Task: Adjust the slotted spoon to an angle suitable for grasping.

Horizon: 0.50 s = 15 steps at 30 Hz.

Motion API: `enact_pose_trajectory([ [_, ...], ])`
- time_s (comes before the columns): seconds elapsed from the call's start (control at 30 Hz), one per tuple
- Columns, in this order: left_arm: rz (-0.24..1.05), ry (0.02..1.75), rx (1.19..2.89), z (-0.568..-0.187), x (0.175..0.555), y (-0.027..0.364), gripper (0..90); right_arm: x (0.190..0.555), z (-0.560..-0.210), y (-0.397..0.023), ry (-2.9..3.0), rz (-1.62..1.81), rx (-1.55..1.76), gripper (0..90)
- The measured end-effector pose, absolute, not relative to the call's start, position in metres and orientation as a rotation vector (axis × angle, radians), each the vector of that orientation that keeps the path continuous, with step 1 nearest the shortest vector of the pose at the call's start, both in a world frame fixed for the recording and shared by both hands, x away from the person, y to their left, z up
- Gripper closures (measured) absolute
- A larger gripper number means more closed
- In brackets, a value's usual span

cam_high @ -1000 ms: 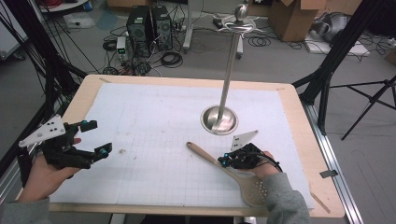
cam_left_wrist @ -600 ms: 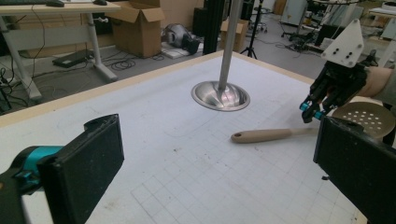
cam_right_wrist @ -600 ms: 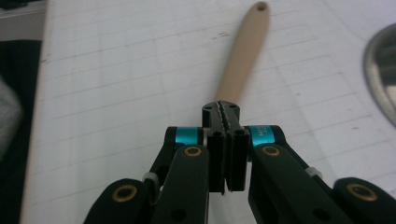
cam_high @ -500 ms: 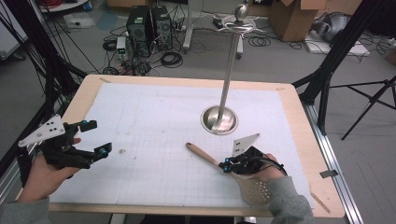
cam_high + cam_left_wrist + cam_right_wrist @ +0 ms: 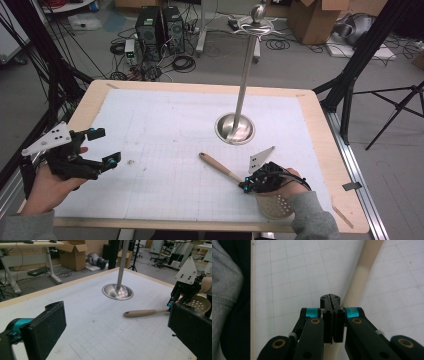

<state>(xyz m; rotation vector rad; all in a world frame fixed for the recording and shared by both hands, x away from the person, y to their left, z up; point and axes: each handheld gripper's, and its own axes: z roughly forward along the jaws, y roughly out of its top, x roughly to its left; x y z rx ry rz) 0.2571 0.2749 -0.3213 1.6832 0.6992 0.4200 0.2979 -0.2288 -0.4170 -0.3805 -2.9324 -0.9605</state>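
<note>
Left hand-held gripper (image 5: 102,148): black frame, teal accents, pale three-cornered plate. Right hand-held gripper (image 5: 332,302): black links, brass-coloured pivots, teal bands. Grey sleeves (image 5: 310,220).

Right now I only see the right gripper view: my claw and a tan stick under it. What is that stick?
Observer: It's the handle of a spoon. Its round bowl, full of holes, lies near the front edge of the table.
Operator: Is anything else on the table?
Observer: Yes, a metal stand: a round base with a tall pole, farther back than the spoon.
Operator: Where's my other claw?
Observer: The left claw is wide open at the table's left side, holding nothing.
</note>
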Motion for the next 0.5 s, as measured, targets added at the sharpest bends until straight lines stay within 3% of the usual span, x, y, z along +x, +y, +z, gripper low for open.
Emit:
enact_pose_trajectory([
  [0.5,0.417,0.702,1.683,-0.3223,0.2582,0.2736,2.1,0.2941,-0.4119,-0.2319,-2.984,-0.866,-0.343,89.9],
])
